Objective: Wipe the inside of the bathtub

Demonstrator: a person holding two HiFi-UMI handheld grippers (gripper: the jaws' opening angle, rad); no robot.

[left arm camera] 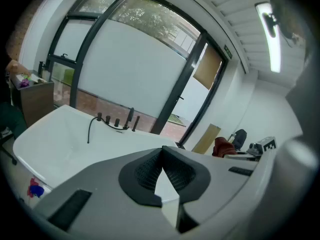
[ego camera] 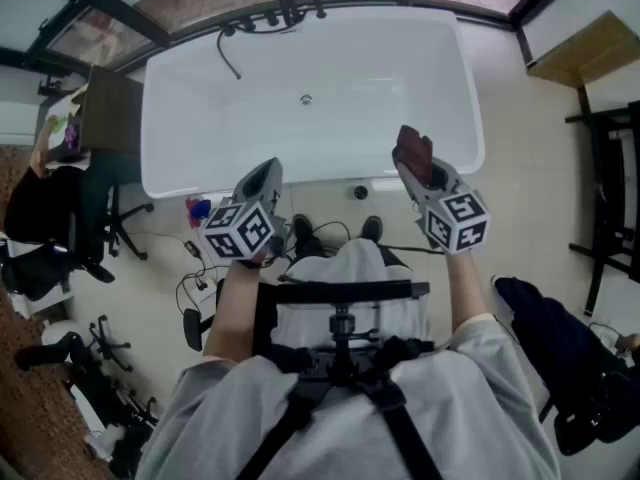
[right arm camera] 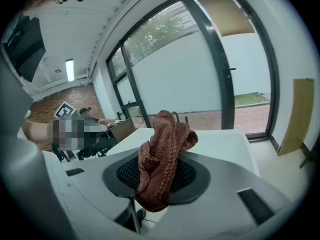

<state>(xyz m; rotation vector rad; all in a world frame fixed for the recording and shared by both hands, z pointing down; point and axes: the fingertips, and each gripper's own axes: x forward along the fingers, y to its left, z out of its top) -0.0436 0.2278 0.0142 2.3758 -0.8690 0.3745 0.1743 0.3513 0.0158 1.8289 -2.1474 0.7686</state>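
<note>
The bathtub (ego camera: 380,78) lies white and bare in front of the person, with its drain (ego camera: 306,99) near the middle of its floor and dark taps (ego camera: 285,10) with a hose on its far rim. The reddish-brown knitted cloth (right arm camera: 161,159) is not in the tub. It sits above the tub's near rim, toward the right end, clamped between the jaws of the right gripper (ego camera: 420,173). The cloth is bunched, with one lobe standing above the jaws and a fold hanging below them. The left gripper (left arm camera: 162,150) hovers over the near rim toward the tub's left end, its jaw tips pressed together on nothing.

Wiping looks not yet begun; the step in hand is bringing the cloth down inside. To do it well, the hanging fold rather than the hard jaws should meet the enamel. The clamp needs to be firm, since only part of the bunch is pinched. Long overlapping strokes from the walls toward the drain would suit, keeping clear of the hose near the far rim
</note>
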